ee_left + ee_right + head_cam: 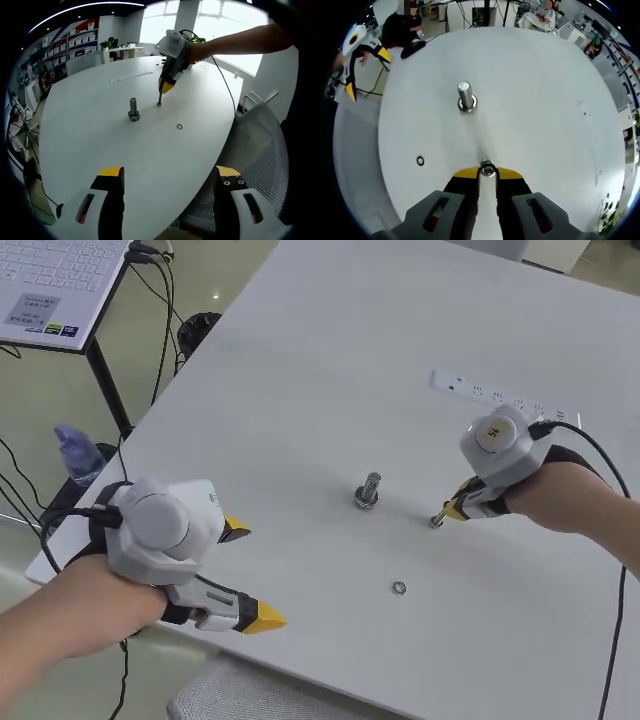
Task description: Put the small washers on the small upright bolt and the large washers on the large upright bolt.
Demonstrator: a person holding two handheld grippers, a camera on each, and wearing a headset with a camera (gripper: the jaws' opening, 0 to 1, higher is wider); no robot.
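In the head view we judge the work partly done at best. The large bolt (pixel 367 490) stands upright mid-table, a smooth steel cylinder with a wider ring at its foot; whether that ring is a washer or the bolt's own head, we cannot tell. To its right the small bolt (pixel 437 521) stands slim and bright, with the right gripper (pixel 448 514) tipped down onto it. One small washer (pixel 399 588), a thin metal ring, lies flat on the matte white table (pixel 330 360), nearer to us and well apart from both bolts — we judge it is yet to be placed. The left gripper (pixel 250 574) hangs at the near edge, its yellow-tipped jaws spread wide and holding nothing.

In the left gripper view its own jaws rise wide apart, with nothing between them but the table's near edge. Beyond, the two bolts stand near each other, and the small washer lies to the right of them.

In the right gripper view the jaws are drawn nearly together, flanking the round, shiny top of the small bolt. They may be pinching a washer there, gripping the bolt itself, or merely bracketing it — we cannot tell which. The large bolt stands farther on, and the small washer lies off to the left.
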